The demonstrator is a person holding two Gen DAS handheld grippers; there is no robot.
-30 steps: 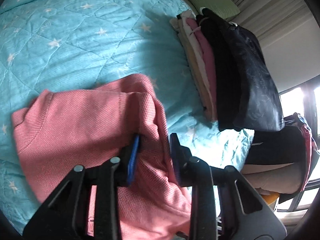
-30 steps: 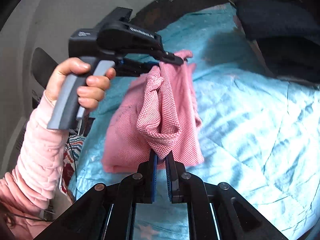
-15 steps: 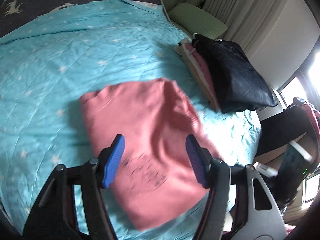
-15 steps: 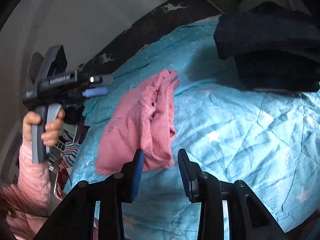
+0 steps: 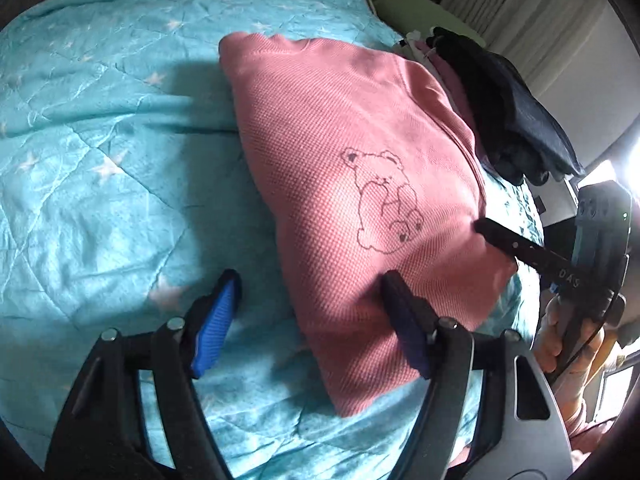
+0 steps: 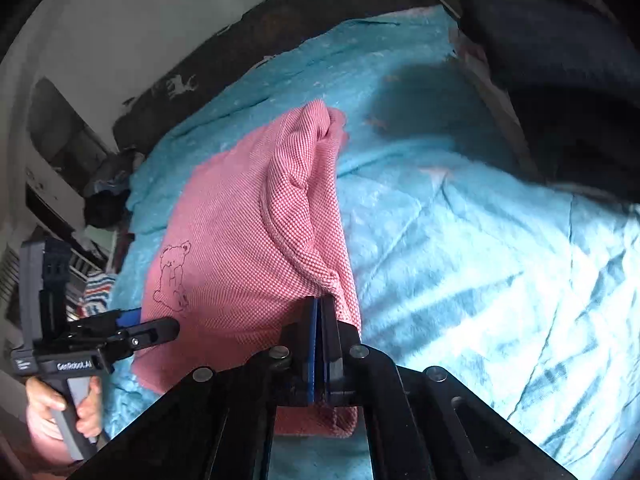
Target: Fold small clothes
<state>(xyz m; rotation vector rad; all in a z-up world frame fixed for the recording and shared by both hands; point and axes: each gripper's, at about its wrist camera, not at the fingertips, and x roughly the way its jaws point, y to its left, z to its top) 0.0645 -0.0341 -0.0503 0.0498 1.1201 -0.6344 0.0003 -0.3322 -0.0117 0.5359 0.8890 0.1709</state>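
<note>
A folded pink waffle-knit garment with a bear outline drawing lies on the turquoise star quilt. My left gripper is open; its right finger touches the garment's near edge and its left finger stands over the quilt. My right gripper is shut on the pink garment's near edge. The right gripper also shows in the left wrist view at the garment's right edge. The left gripper shows in the right wrist view at the garment's left side.
A stack of folded clothes topped by a dark garment sits at the quilt's far right. It shows dark in the right wrist view. A green pillow lies behind. A dark deer-print sheet borders the quilt.
Both grippers had let go of the garment and opened. Since then both came back down to it, the right gripper shut on its edge, and the left stayed open.
</note>
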